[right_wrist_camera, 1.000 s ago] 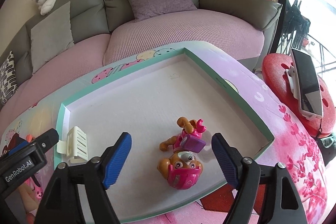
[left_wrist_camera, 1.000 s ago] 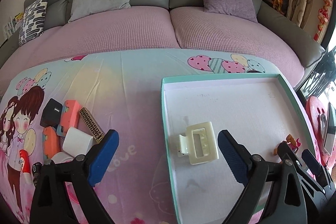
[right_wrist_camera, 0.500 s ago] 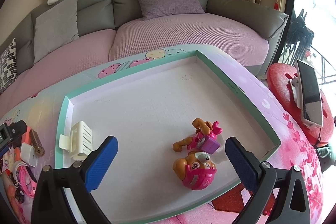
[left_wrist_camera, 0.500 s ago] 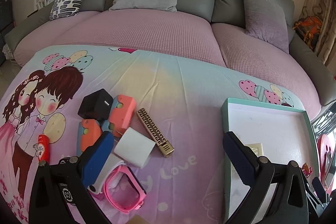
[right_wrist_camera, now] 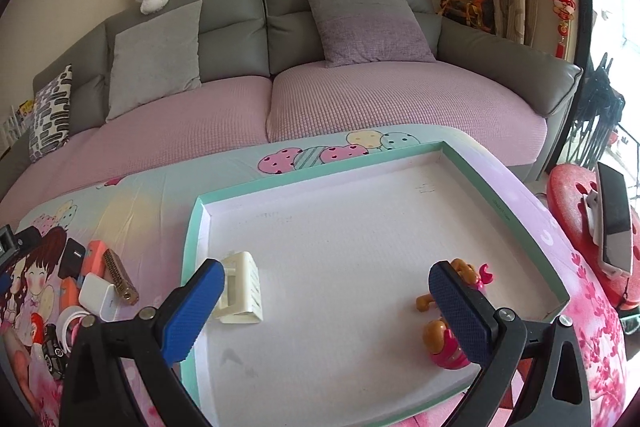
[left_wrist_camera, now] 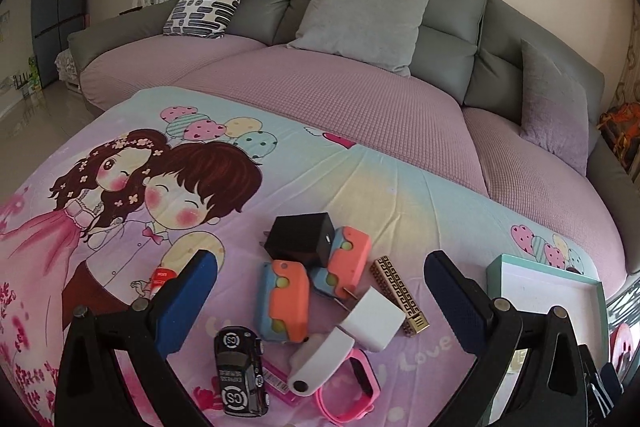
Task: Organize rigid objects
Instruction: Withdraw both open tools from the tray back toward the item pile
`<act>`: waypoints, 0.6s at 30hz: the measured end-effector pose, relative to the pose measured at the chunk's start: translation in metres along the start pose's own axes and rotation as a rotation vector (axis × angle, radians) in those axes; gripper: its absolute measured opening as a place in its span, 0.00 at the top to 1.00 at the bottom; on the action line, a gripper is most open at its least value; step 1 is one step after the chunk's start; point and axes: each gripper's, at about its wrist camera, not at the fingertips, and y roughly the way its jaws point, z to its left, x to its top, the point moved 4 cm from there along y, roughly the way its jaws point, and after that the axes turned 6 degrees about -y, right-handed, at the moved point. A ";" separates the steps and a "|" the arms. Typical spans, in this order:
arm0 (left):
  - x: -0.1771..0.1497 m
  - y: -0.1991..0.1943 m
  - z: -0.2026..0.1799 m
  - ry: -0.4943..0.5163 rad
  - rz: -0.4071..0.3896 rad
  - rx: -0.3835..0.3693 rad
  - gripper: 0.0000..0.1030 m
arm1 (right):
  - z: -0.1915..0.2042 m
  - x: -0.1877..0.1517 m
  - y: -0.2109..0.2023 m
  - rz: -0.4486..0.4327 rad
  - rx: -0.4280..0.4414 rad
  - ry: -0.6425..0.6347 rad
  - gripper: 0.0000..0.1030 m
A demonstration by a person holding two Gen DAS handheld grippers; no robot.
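Note:
My left gripper [left_wrist_camera: 320, 291] is open and empty above a pile of small items on the cartoon-print cloth: a black charger [left_wrist_camera: 300, 239], two orange-and-blue toys [left_wrist_camera: 285, 301], a white charger [left_wrist_camera: 374, 319], a gold patterned bar [left_wrist_camera: 400, 293], a black toy car [left_wrist_camera: 239, 371], a pink watch [left_wrist_camera: 352, 391]. My right gripper [right_wrist_camera: 332, 303] is open and empty over the teal-rimmed tray [right_wrist_camera: 192, 227]. In the tray lie a cream hair clip [right_wrist_camera: 244, 287] and a pink toy pup [right_wrist_camera: 448, 339], partly behind the right finger.
A grey sofa with pink seat covers [left_wrist_camera: 340, 95] and cushions runs behind the table. A red stool [right_wrist_camera: 576, 203] with a phone [right_wrist_camera: 616, 219] stands right of the tray. The tray's corner [left_wrist_camera: 496, 267] shows at the right of the left wrist view.
My left gripper has swung left from the tray and hair clip to above the pile of items. My right gripper has pulled back from the toy pup and opened wider.

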 end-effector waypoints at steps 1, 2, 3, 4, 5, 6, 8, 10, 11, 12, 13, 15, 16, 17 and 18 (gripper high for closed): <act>0.002 -0.002 0.007 -0.008 -0.005 0.013 0.00 | 0.007 0.001 0.000 -0.005 0.005 -0.018 0.00; 0.005 -0.004 0.015 -0.019 -0.011 0.026 0.00 | 0.014 0.002 -0.001 -0.011 0.012 -0.035 0.00; 0.008 -0.006 0.023 -0.030 -0.018 0.039 0.00 | 0.021 0.002 -0.001 -0.014 0.021 -0.051 0.00; 0.010 -0.008 0.031 -0.041 -0.026 0.051 0.00 | 0.029 0.002 -0.001 -0.015 0.035 -0.066 0.00; 0.012 -0.011 0.038 -0.049 -0.036 0.062 0.00 | 0.036 0.002 0.000 -0.014 0.050 -0.078 0.00; 0.015 -0.013 0.045 -0.054 -0.046 0.075 0.00 | 0.044 0.002 0.000 -0.012 0.068 -0.091 0.00; 0.018 -0.017 0.057 -0.063 -0.068 0.101 0.00 | 0.059 0.000 0.001 -0.007 0.101 -0.115 0.00; 0.020 -0.020 0.069 -0.069 -0.074 0.110 0.00 | 0.076 -0.001 0.000 -0.005 0.141 -0.137 0.00; 0.021 -0.021 0.074 -0.073 -0.071 0.115 0.00 | 0.084 -0.002 0.000 -0.004 0.166 -0.146 0.00; 0.021 -0.021 0.079 -0.075 -0.069 0.120 0.00 | 0.093 -0.003 -0.001 -0.002 0.192 -0.155 0.00; 0.021 -0.021 0.083 -0.075 -0.065 0.123 0.00 | 0.102 -0.005 -0.002 0.001 0.218 -0.168 0.00; 0.019 -0.021 0.092 -0.077 -0.051 0.126 0.00 | 0.120 -0.007 -0.002 0.010 0.257 -0.200 0.00; 0.019 -0.020 0.096 -0.080 -0.042 0.128 0.00 | 0.128 -0.009 -0.002 0.016 0.271 -0.219 0.00; 0.018 -0.020 0.101 -0.082 -0.034 0.132 0.00 | 0.138 -0.012 -0.002 0.025 0.283 -0.240 0.00; 0.017 -0.019 0.106 -0.083 -0.024 0.141 0.00 | 0.147 -0.015 -0.002 0.035 0.295 -0.260 0.00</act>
